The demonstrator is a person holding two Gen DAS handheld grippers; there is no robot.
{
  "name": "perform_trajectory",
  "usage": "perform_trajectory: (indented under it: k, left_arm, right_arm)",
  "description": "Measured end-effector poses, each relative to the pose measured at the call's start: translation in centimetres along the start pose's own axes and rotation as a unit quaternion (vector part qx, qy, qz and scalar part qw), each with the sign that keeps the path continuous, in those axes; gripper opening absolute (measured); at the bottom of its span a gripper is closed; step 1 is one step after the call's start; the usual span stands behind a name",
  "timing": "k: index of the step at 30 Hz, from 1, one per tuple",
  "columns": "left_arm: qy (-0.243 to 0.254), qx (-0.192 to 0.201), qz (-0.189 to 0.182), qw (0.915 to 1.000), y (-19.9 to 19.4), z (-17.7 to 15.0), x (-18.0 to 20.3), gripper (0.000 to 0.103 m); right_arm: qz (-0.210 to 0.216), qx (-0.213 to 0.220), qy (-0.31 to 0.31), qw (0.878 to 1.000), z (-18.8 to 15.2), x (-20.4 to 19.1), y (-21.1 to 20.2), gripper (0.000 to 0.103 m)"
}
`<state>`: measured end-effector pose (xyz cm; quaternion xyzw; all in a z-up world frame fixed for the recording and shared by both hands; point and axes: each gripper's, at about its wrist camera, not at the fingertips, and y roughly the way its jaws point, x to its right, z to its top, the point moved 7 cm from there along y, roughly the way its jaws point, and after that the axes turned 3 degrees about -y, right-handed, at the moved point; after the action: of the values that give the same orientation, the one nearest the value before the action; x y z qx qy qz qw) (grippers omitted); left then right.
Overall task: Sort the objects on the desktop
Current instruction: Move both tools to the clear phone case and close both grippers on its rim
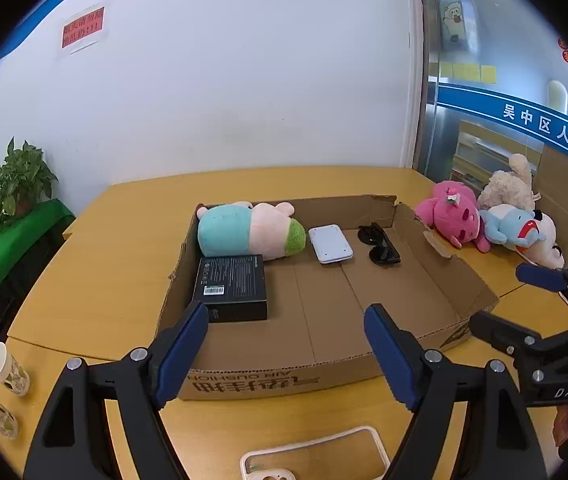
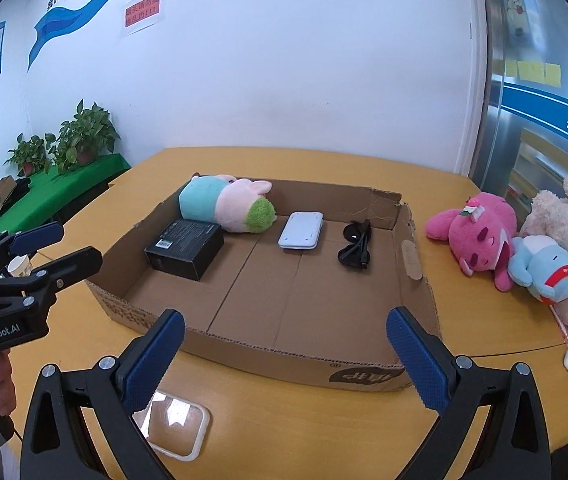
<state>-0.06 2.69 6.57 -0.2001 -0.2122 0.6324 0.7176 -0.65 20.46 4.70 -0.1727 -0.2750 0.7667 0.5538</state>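
I am holding my left gripper [image 1: 286, 350] and right gripper [image 2: 286, 356] wide open with nothing between the jaws of either, both hovering over the near edge of the table [image 2: 464, 184]. Nearest, just below my left gripper, a clear phone case [image 1: 316, 460] is lying flat, its long axis running left to right; my left hand is nearer it. Beyond it the cardboard tray [image 2: 416, 264] is holding a black box [image 2: 183, 248], a plush [image 2: 227, 206], a white device [image 2: 302, 230] and sunglasses [image 2: 356, 246]. Far right, 3 plush toys [image 2: 484, 236] are lying outside the tray. A white wall [image 1: 243, 80] is rising behind.
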Motion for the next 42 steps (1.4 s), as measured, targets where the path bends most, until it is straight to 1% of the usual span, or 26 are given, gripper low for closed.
perform_trajectory:
  k: [4,9,10,13,16,19,20,22,23,24,25,27,30,31,33,35,36,39,42]
  left_arm:
    - [-0.006,-0.017,0.000,0.9998,0.2,-1.7,-1.3,0.080]
    - [-0.021,-0.070,0.005,0.9973,1.3,-5.8,-3.5,0.080]
    - [-0.026,-0.083,0.004,0.9962,1.5,-6.7,-4.0,0.080]
    - [-0.056,-0.125,-0.007,0.9906,2.4,-9.5,-5.4,0.080]
    - [-0.092,-0.167,-0.030,0.9811,3.3,-11.9,-6.3,0.080]
    - [-0.121,-0.216,-0.069,0.9663,4.6,-14.2,-6.3,0.079]
    - [-0.131,-0.232,-0.084,0.9602,5.0,-15.0,-6.1,0.079]
    - [-0.141,-0.247,-0.107,0.9526,5.4,-15.9,-5.7,0.079]
    - [-0.144,-0.252,-0.118,0.9495,5.5,-16.2,-5.4,0.079]
    - [-0.144,-0.251,-0.126,0.9488,5.6,-16.3,-5.2,0.079]
    - [-0.143,-0.247,-0.132,0.9494,5.6,-16.2,-5.0,0.079]
    - [-0.154,-0.249,-0.156,0.9434,5.9,-16.2,-4.7,0.079]
    - [-0.152,-0.252,-0.166,0.9412,6.2,-16.1,-4.1,0.079]
    - [-0.145,-0.252,-0.160,0.9435,6.2,-16.1,-3.8,0.079]
    - [-0.139,-0.251,-0.156,0.9454,6.4,-15.6,-3.5,0.079]
    - [-0.147,-0.239,-0.162,0.9460,6.0,-14.9,-3.4,0.079]
    - [-0.149,-0.228,-0.167,0.9474,5.8,-14.2,-3.2,0.079]
    - [-0.141,-0.182,-0.184,0.9555,4.4,-11.7,-2.4,0.079]
    - [-0.135,-0.158,-0.197,0.9582,3.4,-10.4,-1.5,0.079]
  right_arm:
    - [0.020,-0.026,0.001,0.999,-2.2,-1.0,1.1,0.102]
    - [0.068,-0.082,0.008,0.994,-6.9,-3.3,3.6,0.102]
    - [0.087,-0.099,0.011,0.991,-8.1,-4.1,4.2,0.102]
    - [0.142,-0.130,0.014,0.981,-10.5,-6.2,5.3,0.102]
    - [0.184,-0.150,0.005,0.971,-11.9,-8.2,6.0,0.102]
    - [0.213,-0.160,-0.002,0.964,-12.6,-9.5,6.6,0.102]
    - [0.224,-0.161,-0.002,0.961,-12.8,-9.8,6.7,0.102]
    - [0.240,-0.166,0.007,0.956,-13.2,-10.1,7.1,0.102]
    - [0.238,-0.171,0.009,0.956,-13.4,-10.0,7.4,0.102]
    - [0.237,-0.179,0.011,0.955,-13.6,-9.9,7.8,0.102]
    - [0.245,-0.185,0.016,0.952,-13.8,-9.9,8.1,0.102]
    - [0.262,-0.189,0.030,0.946,-13.9,-10.0,8.5,0.103]
    - [0.279,-0.178,0.047,0.943,-13.6,-10.0,8.9,0.103]
    - [0.283,-0.176,0.051,0.941,-13.5,-10.0,9.0,0.103]
    - [0.284,-0.174,0.057,0.941,-13.5,-9.8,9.0,0.103]
    - [0.289,-0.170,0.067,0.940,-13.5,-9.5,8.9,0.103]
    - [0.290,-0.162,0.072,0.940,-13.3,-9.2,8.6,0.103]
    - [0.290,-0.134,0.081,0.944,-12.1,-8.3,7.5,0.103]
    - [0.278,-0.100,0.084,0.951,-10.5,-7.4,5.7,0.103]
